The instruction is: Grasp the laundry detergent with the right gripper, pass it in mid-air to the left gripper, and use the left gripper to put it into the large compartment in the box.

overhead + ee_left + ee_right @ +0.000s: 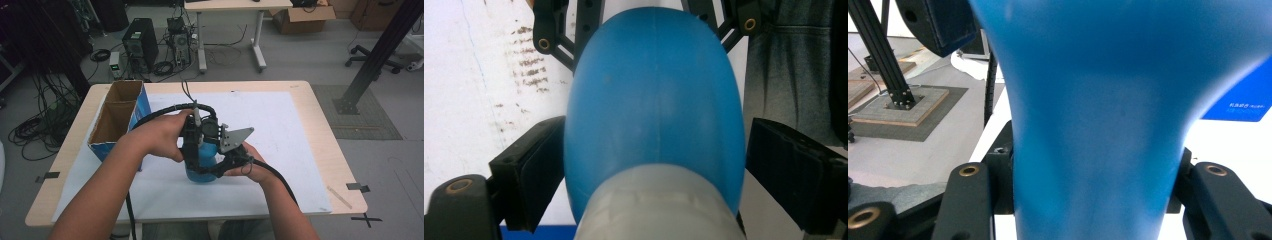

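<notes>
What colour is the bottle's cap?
The cap is pale grey on the blue bottle; the left gripper view shows it best.

blue bottle (654,100) with grey cap (659,205), black fingers (531,172), white mat (280,130).

Bottle (200,172) on table (300,100), box (117,117) left.

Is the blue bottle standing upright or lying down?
Upright: in the high view the blue bottle stands on its base on the white mat, neck up.
</notes>
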`<state>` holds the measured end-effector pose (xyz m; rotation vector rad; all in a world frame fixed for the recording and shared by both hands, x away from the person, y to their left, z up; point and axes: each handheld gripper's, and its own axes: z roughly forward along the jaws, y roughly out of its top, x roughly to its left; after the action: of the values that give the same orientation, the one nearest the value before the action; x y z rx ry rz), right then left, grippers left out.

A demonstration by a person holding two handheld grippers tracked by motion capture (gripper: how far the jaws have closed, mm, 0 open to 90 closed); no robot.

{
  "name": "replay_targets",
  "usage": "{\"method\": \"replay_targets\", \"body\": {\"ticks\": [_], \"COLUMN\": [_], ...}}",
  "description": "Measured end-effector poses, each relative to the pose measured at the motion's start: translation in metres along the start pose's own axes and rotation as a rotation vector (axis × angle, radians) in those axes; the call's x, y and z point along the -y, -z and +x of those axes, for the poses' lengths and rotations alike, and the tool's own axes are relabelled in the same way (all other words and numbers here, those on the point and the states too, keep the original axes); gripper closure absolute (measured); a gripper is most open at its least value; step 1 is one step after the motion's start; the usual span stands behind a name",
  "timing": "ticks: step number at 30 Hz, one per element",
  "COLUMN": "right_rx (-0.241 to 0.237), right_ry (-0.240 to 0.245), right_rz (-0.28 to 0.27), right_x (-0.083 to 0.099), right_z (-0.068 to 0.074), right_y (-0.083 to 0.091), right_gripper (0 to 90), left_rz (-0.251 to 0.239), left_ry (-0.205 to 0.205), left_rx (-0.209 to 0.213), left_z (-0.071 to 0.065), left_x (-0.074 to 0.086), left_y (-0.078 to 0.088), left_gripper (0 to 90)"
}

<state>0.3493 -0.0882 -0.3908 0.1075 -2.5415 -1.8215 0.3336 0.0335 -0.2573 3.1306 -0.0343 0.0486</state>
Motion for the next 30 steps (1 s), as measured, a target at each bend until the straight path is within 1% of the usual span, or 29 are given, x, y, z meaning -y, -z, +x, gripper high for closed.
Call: {"method": "replay_targets", "body": {"ticks": [4, 8, 16, 22, 30], "right_rx": [-0.001, 0.001, 0.006, 0.004, 0.001], "right_ry": [-0.002, -0.001, -0.004, 0.000, 0.000], "right_rz": [0.001, 0.004, 0.006, 0.010, 0.010], "right_x": [-0.0004, -0.0011, -0.0019, -0.0028, -0.0043], "right_z": [0.0004, 0.0010, 0.0020, 0.0024, 0.0034], "right_y": [-0.0006, -0.0015, -0.0009, -0.0012, -0.0021], "right_gripper": [44.7, 44.7, 44.7, 44.7, 44.7], "left_rz": [0.000, -0.001, -0.002, -0.002, 0.004], "left_ry": [-0.003, -0.008, -0.019, -0.021, -0.022], "left_rx": [-0.003, -0.008, -0.014, -0.022, -0.028], "left_z": [-0.0005, -0.0017, -0.0033, -0.0040, -0.0054], "left_x": [0.0001, 0.0004, 0.0005, -0.0004, -0.0017], "left_y": [-0.0002, 0.0006, 0.0015, 0.0014, 0.0023], "left_gripper": [14.0, 18.2, 23.7, 25.1, 29.1]}}
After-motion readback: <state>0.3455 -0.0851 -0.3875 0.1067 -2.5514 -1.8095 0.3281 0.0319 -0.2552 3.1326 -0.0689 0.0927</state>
